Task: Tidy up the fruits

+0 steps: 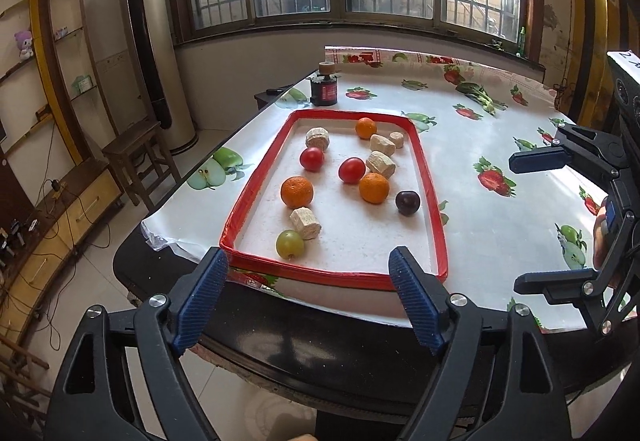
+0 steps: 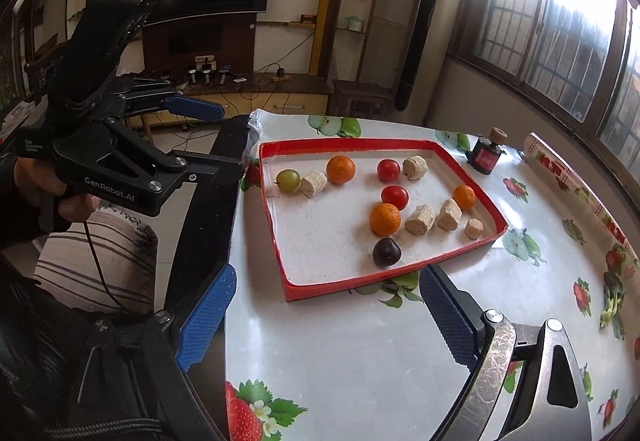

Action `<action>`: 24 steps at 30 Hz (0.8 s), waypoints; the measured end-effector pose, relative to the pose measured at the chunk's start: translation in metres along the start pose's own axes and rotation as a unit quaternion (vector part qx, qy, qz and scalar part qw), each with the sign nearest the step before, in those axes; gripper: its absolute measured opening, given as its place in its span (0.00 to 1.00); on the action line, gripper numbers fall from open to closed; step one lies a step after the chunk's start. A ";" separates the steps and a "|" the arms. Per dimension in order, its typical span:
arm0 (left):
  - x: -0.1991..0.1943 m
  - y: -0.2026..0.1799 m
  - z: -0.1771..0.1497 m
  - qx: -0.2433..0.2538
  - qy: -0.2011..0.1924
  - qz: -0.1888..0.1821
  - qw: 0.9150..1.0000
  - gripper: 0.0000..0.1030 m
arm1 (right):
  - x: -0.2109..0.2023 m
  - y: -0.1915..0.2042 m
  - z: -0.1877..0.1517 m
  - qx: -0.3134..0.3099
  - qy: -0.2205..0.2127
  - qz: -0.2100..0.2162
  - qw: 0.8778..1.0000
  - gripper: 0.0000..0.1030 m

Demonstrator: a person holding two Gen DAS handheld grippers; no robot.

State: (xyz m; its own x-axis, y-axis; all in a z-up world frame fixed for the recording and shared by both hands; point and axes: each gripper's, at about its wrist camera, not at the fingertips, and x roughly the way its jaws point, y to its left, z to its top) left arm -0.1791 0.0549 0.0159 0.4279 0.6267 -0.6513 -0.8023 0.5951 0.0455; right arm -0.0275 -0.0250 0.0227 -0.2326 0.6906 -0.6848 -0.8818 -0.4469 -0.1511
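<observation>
— We see a glossy plastic-looking tablecloth [image 1: 460, 177] printed with fruit, catching window glare.

— And we note the tray [image 1: 256, 181]: shiny red rim, matt grainy white floor.

— The oranges [image 1: 297, 192] look dimpled; the tomatoes [image 1: 352, 170] and dark plum [image 1: 407, 202] smooth and glossy.

— We'd call the pale chunks [image 1: 306, 223] rough and fibrous, perhaps cork; it's hard to tell.

— On the left gripper [image 1: 316, 297], matt black plastic arms, ribbed blue pads [image 1: 416, 305], bright metal screws. The far-left stool [image 1: 138, 149] looks like dull wood.
</observation>
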 end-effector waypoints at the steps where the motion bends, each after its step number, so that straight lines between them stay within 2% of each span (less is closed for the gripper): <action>1: -0.002 0.000 0.000 -0.001 -0.001 0.000 1.000 0.81 | -0.001 0.003 0.001 -0.005 -0.002 0.003 1.000 0.94; 11: -0.022 0.000 -0.003 0.003 -0.018 0.012 1.000 0.81 | -0.005 0.018 -0.003 -0.021 0.003 0.002 1.000 0.95; 24: -0.027 0.001 -0.004 -0.001 -0.020 0.007 1.000 0.81 | -0.010 0.023 -0.010 -0.022 -0.003 -0.005 1.000 0.95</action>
State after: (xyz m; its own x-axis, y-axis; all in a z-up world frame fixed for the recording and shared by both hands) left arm -0.1933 0.0366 0.0312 0.4331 0.6541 -0.6201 -0.8091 0.5853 0.0522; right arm -0.0419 -0.0477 0.0189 -0.2265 0.6980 -0.6794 -0.8647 -0.4651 -0.1896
